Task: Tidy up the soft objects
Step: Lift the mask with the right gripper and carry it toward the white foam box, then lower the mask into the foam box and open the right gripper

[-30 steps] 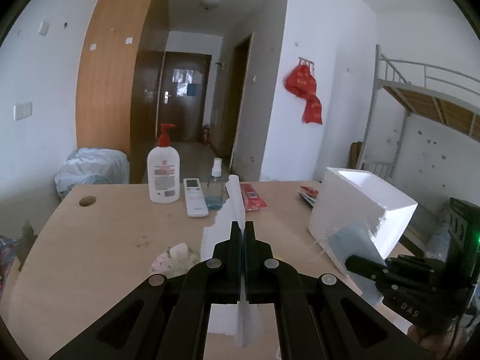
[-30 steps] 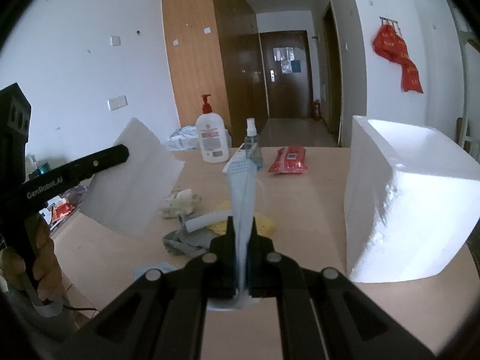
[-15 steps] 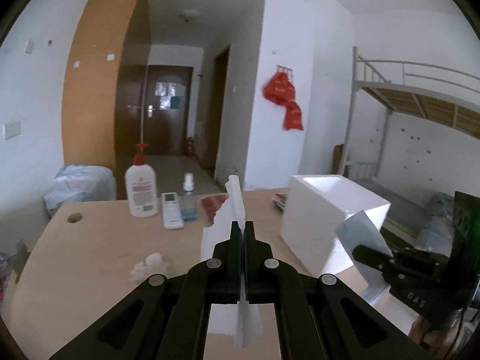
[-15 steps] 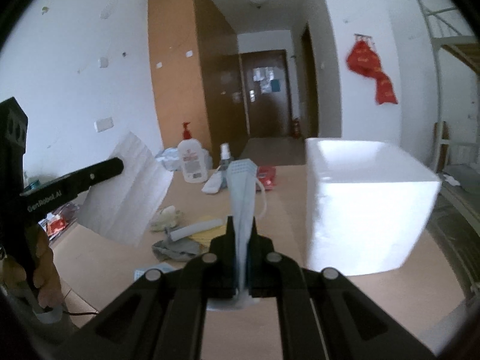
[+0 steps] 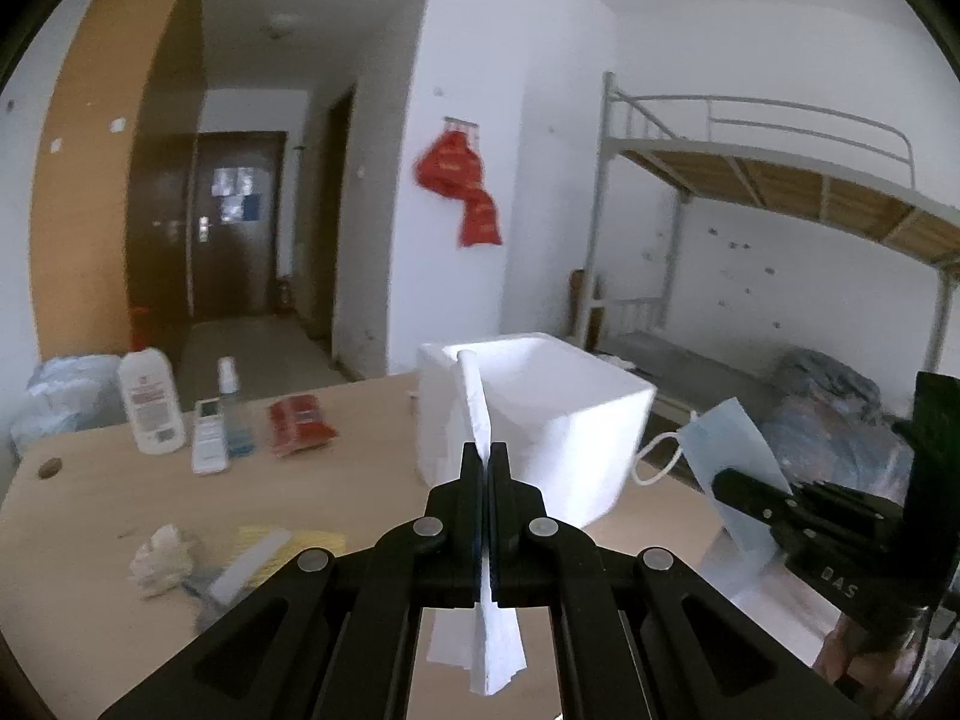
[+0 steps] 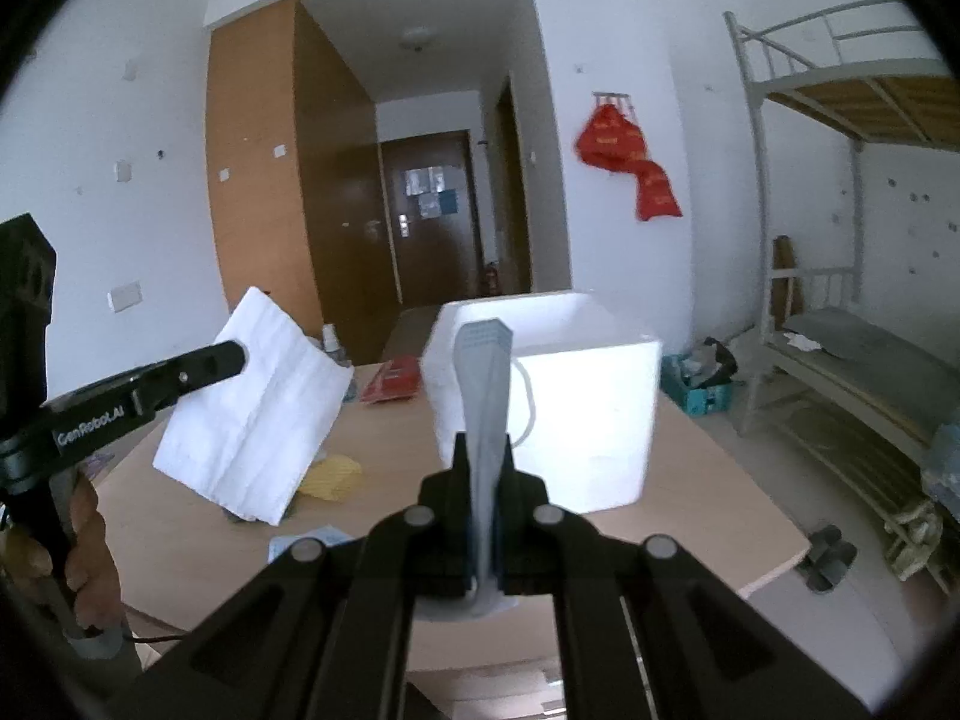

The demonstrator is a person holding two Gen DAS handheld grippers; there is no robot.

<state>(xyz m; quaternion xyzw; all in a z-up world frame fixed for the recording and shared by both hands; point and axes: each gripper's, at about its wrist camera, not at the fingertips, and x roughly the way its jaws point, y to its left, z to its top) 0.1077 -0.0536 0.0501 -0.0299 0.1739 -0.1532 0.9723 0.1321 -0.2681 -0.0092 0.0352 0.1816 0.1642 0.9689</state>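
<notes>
1. Your left gripper is clamped shut on a folded white tissue. In the left wrist view you see the sheet edge-on between the fingers; in the right wrist view it fans out flat from the fingertips, held up in the air above the wooden table.
2. Your right gripper is closed tight on a pale blue face mask. The mask stands up between the fingers, and one white ear loop hangs off its right side. From the left wrist view the mask sticks up from the right gripper's tips, off the table's right edge.
3. The white foam box stands open-topped on the right part of the table. In both wrist views it lies straight ahead of the fingers, with the tissue and the mask in front of it and not inside it.
4. On the table to your left lie a crumpled white wad, a yellow cloth and a grey piece that is too blurred to make out.
5. Further back stand a pump bottle, a remote control, a small spray bottle and a red packet, in a row and well apart from both grippers.
6. Your hand grips the left gripper's handle at the lower left of the right wrist view.
</notes>
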